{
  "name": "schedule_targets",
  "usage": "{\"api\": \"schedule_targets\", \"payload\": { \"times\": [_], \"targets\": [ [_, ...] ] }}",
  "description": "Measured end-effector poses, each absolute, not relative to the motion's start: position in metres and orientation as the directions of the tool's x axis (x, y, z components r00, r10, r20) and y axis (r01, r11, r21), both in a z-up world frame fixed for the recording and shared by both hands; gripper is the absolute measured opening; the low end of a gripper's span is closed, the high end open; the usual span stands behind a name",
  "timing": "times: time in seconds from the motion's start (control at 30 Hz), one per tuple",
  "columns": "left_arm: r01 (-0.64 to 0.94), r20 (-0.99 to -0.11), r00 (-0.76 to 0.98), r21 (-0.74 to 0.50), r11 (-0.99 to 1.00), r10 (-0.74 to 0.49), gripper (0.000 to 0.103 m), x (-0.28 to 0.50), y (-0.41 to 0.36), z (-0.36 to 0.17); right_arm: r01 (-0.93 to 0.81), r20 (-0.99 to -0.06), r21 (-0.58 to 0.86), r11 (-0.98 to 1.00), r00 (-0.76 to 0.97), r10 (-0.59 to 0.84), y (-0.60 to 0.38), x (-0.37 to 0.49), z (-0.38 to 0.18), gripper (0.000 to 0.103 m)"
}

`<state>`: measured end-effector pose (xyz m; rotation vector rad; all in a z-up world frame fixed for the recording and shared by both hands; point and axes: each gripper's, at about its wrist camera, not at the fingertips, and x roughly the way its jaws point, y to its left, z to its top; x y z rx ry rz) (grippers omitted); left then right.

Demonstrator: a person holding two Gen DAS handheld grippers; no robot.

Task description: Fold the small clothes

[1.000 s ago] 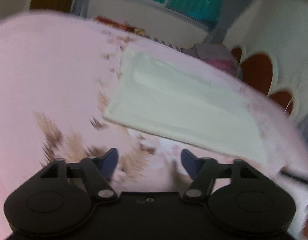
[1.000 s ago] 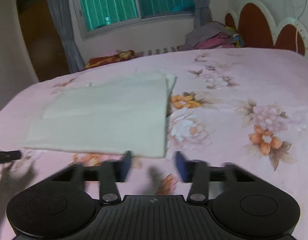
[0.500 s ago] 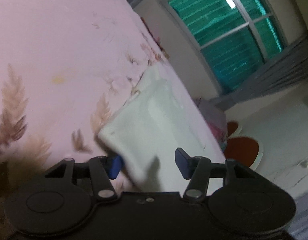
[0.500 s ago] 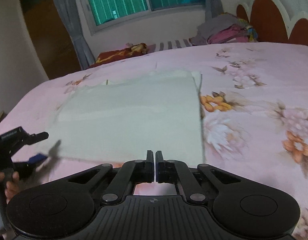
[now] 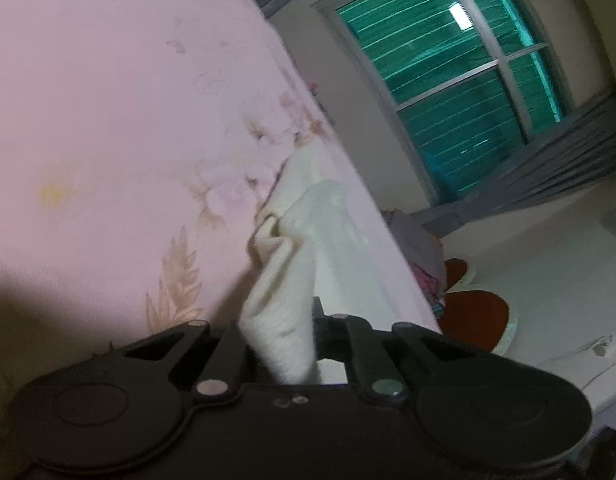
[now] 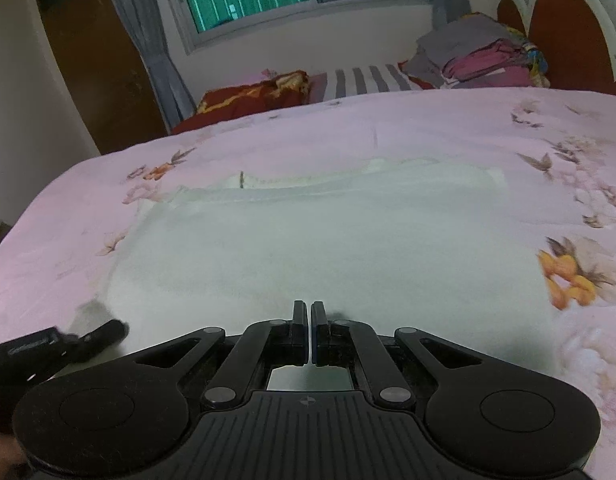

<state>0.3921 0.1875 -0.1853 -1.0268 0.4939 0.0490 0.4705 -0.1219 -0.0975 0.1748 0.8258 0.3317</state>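
Left wrist: left tongs (image 5: 278, 344) clamped on white cloth (image 5: 308, 240) corner at six o'clock; right tongs (image 6: 309, 334) pressed together over bed (image 6: 427, 128).

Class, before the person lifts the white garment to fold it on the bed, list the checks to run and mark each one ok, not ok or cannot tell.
1. Left gripper pinching a corner of the white garment: ok.
2. Right gripper shut at the garment's near edge: ok.
3. Cloth actually caught between the right jaws: cannot tell.
4. Rest of the garment lying flat on the pink bedsheet: ok.
5. Nothing lying on top of the garment: ok.
6. Stack of clothes well away from it: ok.
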Motion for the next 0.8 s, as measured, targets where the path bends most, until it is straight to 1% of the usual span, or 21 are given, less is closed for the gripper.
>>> {"api": "schedule_targets", "payload": {
  "times": [0.1,0.17,0.23,0.33,0.4,0.5,0.6,0.7,0.8],
  "targets": [
    [-0.255,-0.413,0.891,-0.798,0.547,-0.187,0.009,0.392,0.191,-0.183,-0.217,-0.679,0.283,0.934,0.643,0.355,-0.116,0.478,-0.097,0.001],
    [-0.287,-0.421,0.895,-0.794,0.536,-0.145,0.016,0.391,0.195,-0.187,-0.229,-0.670,0.286,0.930,0.647,0.365,-0.109,0.484,-0.098,0.001],
    [-0.295,-0.409,0.901,-0.821,0.488,-0.144,0.015,0.390,0.200,-0.191,-0.239,-0.673,0.294,0.926,0.636,0.378,-0.103,0.490,-0.102,0.001],
    [-0.297,-0.419,0.895,-0.814,0.498,-0.152,0.015,0.393,0.199,-0.190,-0.250,-0.709,0.271,0.930,0.601,0.368,-0.093,0.498,-0.120,0.001],
    [-0.308,-0.433,0.889,-0.808,0.502,-0.151,0.009,0.397,0.199,-0.190,-0.257,-0.696,0.274,0.927,0.612,0.376,-0.094,0.498,-0.123,0.000],
    [-0.308,-0.430,0.893,-0.800,0.514,-0.134,0.007,0.400,0.199,-0.183,-0.267,-0.693,0.288,0.920,0.605,0.392,-0.098,0.500,-0.124,0.000],
    [-0.226,-0.387,0.912,-0.753,0.618,-0.138,0.007,0.402,0.182,-0.150,-0.264,-0.688,0.326,0.908,0.592,0.420,-0.106,0.504,-0.127,0.000],
    [-0.116,-0.355,0.915,-0.690,0.715,-0.194,0.007,0.411,0.153,-0.114,-0.285,-0.678,0.348,0.893,0.581,0.450,-0.112,0.506,-0.127,0.000],
    [-0.023,-0.359,0.897,-0.619,0.785,-0.256,0.007,0.423,0.114,-0.082,-0.277,-0.671,0.385,0.880,0.571,0.473,-0.121,0.508,-0.123,0.000]
  ]
}}
